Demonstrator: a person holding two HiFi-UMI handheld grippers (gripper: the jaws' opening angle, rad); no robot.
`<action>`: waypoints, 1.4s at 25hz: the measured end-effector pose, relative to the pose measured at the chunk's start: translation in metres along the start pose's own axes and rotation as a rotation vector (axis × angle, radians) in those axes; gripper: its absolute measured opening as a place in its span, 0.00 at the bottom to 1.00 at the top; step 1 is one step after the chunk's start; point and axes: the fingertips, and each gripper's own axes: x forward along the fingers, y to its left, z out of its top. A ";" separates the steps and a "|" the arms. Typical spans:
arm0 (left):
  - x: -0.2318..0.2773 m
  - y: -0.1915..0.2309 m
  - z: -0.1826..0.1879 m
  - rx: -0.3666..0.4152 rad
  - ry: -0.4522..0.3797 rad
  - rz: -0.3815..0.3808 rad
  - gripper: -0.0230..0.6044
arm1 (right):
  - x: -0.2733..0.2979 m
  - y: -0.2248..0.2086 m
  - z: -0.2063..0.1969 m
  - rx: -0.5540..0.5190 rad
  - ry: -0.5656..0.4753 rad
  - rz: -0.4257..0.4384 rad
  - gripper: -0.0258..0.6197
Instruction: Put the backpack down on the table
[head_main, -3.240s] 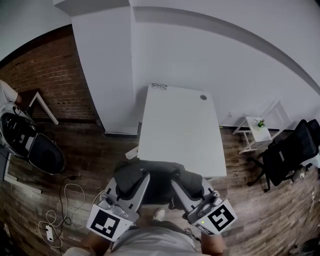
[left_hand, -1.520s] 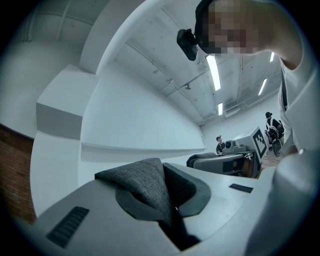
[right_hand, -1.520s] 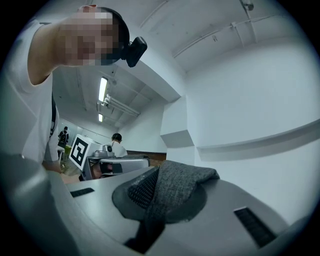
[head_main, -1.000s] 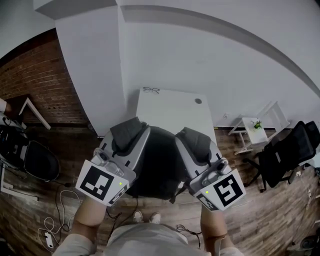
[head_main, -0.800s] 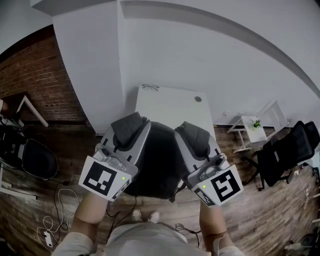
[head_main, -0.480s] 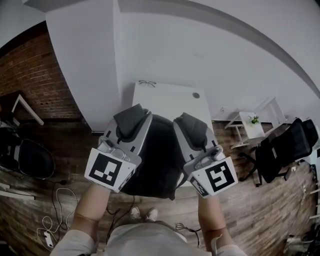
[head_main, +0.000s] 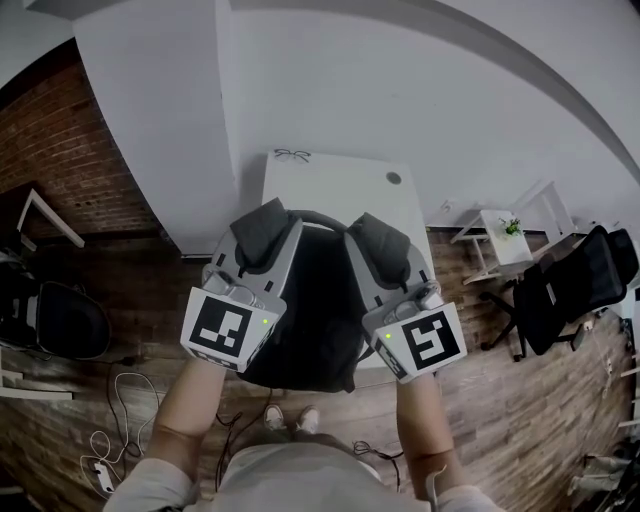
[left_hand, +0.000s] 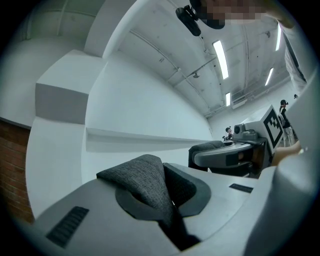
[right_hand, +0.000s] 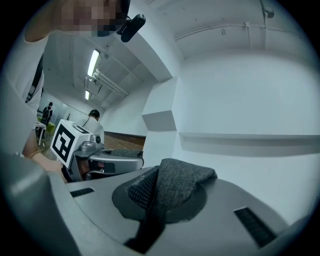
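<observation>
A black backpack (head_main: 315, 300) hangs between my two grippers above the near end of the white table (head_main: 335, 190). My left gripper (head_main: 262, 228) is shut on its grey left shoulder strap (left_hand: 145, 182), which is folded and pinched between the jaws. On the other side, the right gripper (head_main: 380, 240) is shut on the right shoulder strap (right_hand: 176, 184) in the same way. Both grippers point roughly level toward the white wall. The backpack's bottom edge overhangs the table's near edge; whether it touches the tabletop is hidden.
A pair of glasses (head_main: 292, 154) lies at the table's far edge, and a round grommet (head_main: 393, 178) sits at the far right. A small white side table with a plant (head_main: 505, 235) and a black office chair (head_main: 565, 290) stand right. Cables (head_main: 115, 440) lie on the floor left.
Both grippers have carried the backpack forward over the table and somewhat lower. About three seconds ago it hung lower, in front of the table's near edge.
</observation>
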 end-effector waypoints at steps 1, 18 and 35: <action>0.004 0.002 -0.006 0.002 0.013 0.000 0.10 | 0.002 -0.002 -0.004 0.005 0.006 -0.001 0.12; 0.037 0.023 -0.107 -0.053 0.191 0.001 0.10 | 0.041 -0.019 -0.095 0.091 0.143 -0.024 0.12; 0.061 0.032 -0.192 -0.102 0.335 -0.009 0.10 | 0.069 -0.026 -0.174 0.181 0.273 -0.036 0.12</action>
